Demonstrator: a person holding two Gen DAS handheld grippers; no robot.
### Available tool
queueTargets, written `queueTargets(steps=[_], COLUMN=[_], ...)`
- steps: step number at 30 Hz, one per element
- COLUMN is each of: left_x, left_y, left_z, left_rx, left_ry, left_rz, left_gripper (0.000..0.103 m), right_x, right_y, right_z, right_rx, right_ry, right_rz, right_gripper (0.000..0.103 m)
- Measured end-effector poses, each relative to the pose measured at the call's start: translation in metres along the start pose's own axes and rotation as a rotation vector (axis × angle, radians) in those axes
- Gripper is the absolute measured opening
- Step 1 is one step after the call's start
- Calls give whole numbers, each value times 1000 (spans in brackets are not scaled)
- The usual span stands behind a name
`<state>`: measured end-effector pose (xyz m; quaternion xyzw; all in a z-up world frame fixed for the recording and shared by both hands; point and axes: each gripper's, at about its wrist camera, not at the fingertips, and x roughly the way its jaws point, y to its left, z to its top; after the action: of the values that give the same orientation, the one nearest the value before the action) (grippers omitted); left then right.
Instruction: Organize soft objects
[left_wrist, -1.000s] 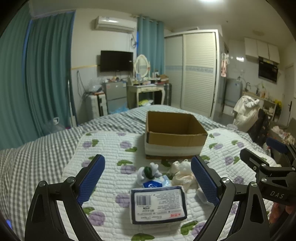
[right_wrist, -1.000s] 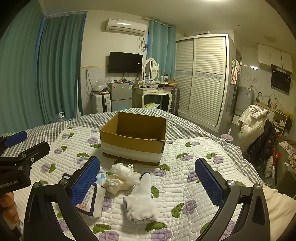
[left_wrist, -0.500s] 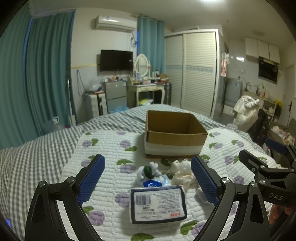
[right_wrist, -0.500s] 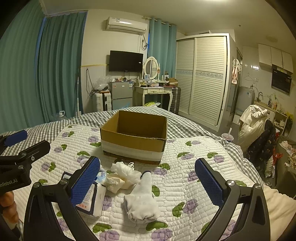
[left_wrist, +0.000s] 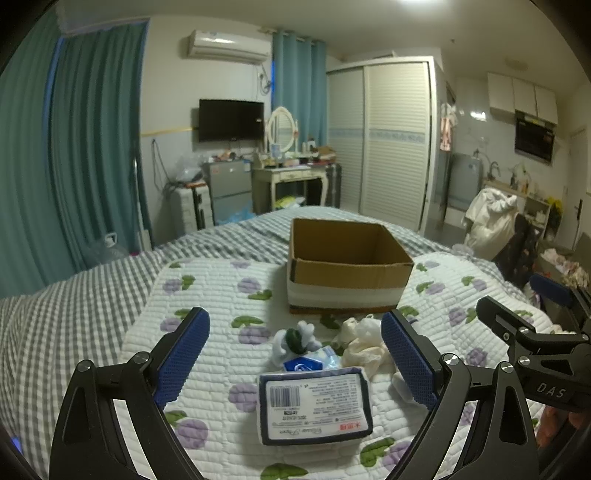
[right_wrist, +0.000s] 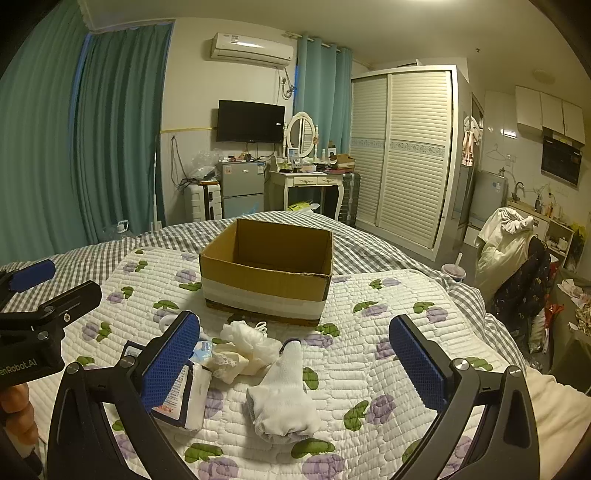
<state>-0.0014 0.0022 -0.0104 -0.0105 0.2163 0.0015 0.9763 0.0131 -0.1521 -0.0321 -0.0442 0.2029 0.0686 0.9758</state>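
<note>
An open cardboard box (left_wrist: 347, 266) (right_wrist: 267, 269) stands on the quilted bed cover. In front of it lie a blue-edged tissue pack (left_wrist: 314, 406) (right_wrist: 184, 395), a small white and green plush (left_wrist: 295, 339), a cream cloth bundle (left_wrist: 364, 341) (right_wrist: 247, 347) and a white sock (right_wrist: 286, 391). My left gripper (left_wrist: 295, 360) is open and empty, hovering above the tissue pack. My right gripper (right_wrist: 295, 363) is open and empty above the sock. Each gripper shows at the edge of the other's view, the right one (left_wrist: 535, 343) and the left one (right_wrist: 37, 306).
The white floral quilt (right_wrist: 369, 332) lies over a grey checked bedspread (left_wrist: 55, 314). Beyond the bed's far edge are a dresser (right_wrist: 306, 181), a small fridge (right_wrist: 242, 188) and a wardrobe (right_wrist: 402, 155). A chair with clothes (right_wrist: 509, 251) stands to the right.
</note>
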Motion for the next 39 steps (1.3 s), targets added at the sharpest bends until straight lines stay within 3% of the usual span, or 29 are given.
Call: queueTargets(steps=[25, 32, 39], left_x=[-2, -17, -12], left_y=[-2, -3, 11], left_z=[-2, 2, -20], left_rx=[-3, -1, -14], left_ry=[4, -4, 70], left_rz=[-7, -12, 15], left_gripper=[96, 96, 96], right_x=[0, -19, -10], right_y=[1, -6, -9], right_z=[0, 8, -12], right_rx=[-4, -7, -53], right_ry=[5, -1, 84], right_rz=[1, -4, -8], right_gripper=[103, 103, 103])
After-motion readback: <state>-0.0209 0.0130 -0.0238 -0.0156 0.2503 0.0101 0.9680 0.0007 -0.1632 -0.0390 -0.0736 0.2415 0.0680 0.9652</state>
